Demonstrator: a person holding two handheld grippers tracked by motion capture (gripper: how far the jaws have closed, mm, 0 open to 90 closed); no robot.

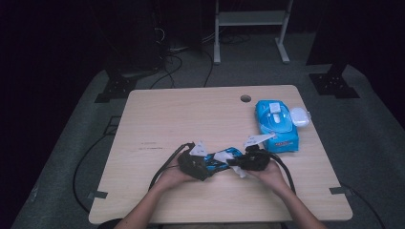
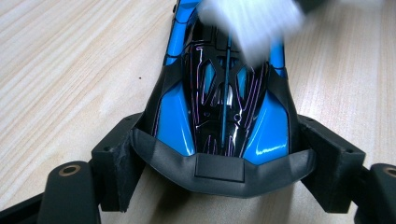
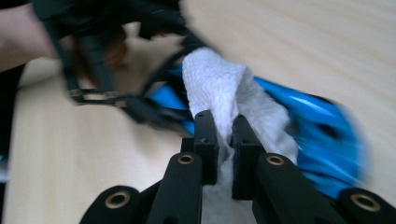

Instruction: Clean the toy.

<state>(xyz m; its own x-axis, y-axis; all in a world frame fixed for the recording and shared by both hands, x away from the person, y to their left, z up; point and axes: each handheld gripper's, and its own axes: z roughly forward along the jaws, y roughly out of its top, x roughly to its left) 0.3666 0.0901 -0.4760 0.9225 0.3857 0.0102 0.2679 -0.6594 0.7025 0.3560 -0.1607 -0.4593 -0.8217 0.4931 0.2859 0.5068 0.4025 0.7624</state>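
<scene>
One toy car (image 2: 224, 93), one wipe (image 3: 224, 88), one wipe pack (image 1: 277, 125)

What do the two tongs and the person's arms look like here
Both tongs, left and right, are matte black, with blocky jaws, brass-ringed pivots and a pale three-cornered plate on top. A black cable trails from the left one, another from the right. The forearms are bare, no sleeves visible.

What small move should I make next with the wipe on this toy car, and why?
Probably drag the white wipe a short stroke along the body of the blue and black toy car. The right gripper is shut on the wipe, which lies on the car's top, and the left gripper clamps one end of the car on the table, so it should stay put.
</scene>
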